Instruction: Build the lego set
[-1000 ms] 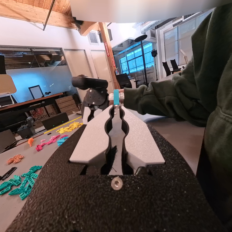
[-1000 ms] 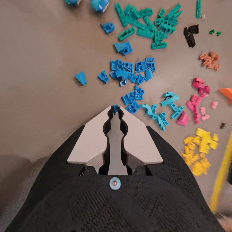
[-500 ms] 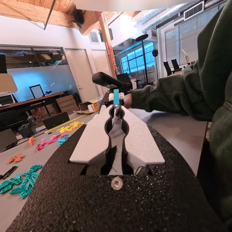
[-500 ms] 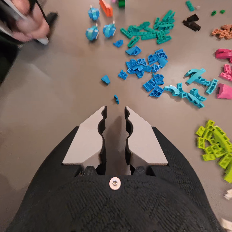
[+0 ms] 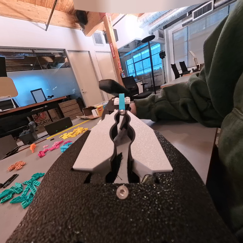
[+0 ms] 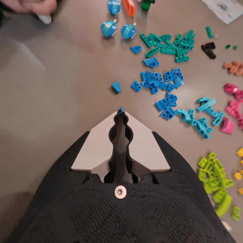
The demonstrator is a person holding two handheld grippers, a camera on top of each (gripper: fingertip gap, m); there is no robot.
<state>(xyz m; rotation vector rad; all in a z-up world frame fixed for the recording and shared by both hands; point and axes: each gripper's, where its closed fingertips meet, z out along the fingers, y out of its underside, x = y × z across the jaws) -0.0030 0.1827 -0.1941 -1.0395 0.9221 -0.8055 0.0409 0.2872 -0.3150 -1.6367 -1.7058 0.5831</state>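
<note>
My left gripper (image 5: 122, 112) is shut on a small assembly (image 5: 121, 102) of a white plate with a light-blue piece upright across it, held above the grey table (image 5: 177, 136). The other gripper (image 5: 113, 90) shows just behind it, in a green-sleeved arm. My right gripper (image 6: 121, 113) is shut on a small blue piece (image 6: 121, 111) pinched at its fingertips, above the table (image 6: 52, 92). A pile of blue pieces (image 6: 161, 81) lies ahead to the right.
Sorted piles lie on the table: teal (image 6: 171, 46), light blue (image 6: 197, 118), pink (image 6: 235, 105), lime green (image 6: 215, 184), black (image 6: 209, 50). Two round blue sub-builds (image 6: 118, 28) and an orange piece (image 6: 129, 7) stand farther off. A hand (image 6: 30, 7) is at the top left. Across from one pair of fingers to the other is roughly 15 centimetres.
My right gripper dropped its blue piece on the table, opened, then shut on it again and lifted it. The left gripper stayed shut on its assembly while the other gripper moved behind it.
</note>
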